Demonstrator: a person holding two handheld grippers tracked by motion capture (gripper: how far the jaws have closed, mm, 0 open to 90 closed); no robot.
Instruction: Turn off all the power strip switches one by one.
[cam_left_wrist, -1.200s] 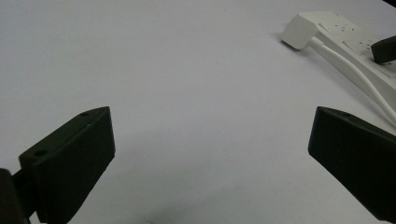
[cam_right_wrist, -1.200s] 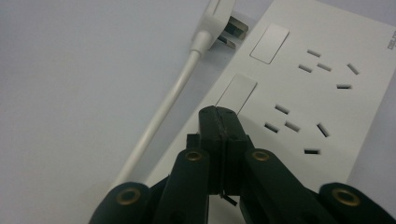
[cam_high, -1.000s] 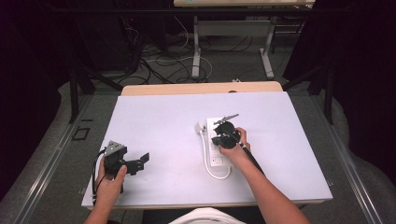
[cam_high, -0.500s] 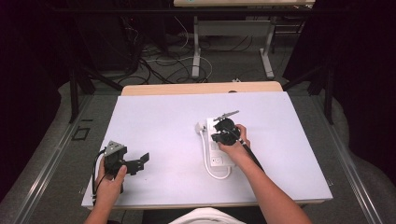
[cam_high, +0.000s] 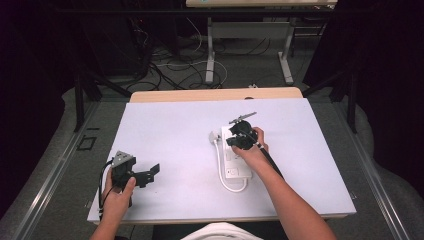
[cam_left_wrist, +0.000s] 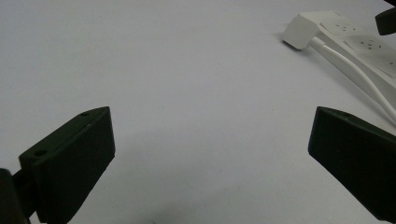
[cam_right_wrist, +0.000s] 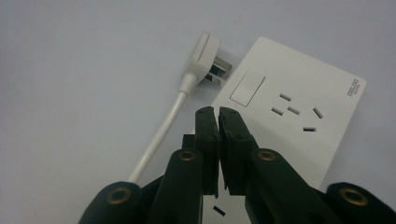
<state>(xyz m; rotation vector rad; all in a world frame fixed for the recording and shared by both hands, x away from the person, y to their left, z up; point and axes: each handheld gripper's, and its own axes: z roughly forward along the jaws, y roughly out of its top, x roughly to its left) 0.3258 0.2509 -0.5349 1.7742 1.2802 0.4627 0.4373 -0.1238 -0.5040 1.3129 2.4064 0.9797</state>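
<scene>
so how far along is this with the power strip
Early. Nothing looks done yet: the plug lies loose on the table beside the power strip, its prongs bare, in no socket. In hand: the right tool, jaws shut with nothing between them, is over the strip near its switch. The left tool sits open, well aside. Left, probably: gripping the plug and dealing with the strip.

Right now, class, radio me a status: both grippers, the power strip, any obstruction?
Left gripper open, idle on the table. Right gripper shut, empty, above the power strip. Plug unplugged, lying beside the strip's switch end. Nothing in the way.
</scene>
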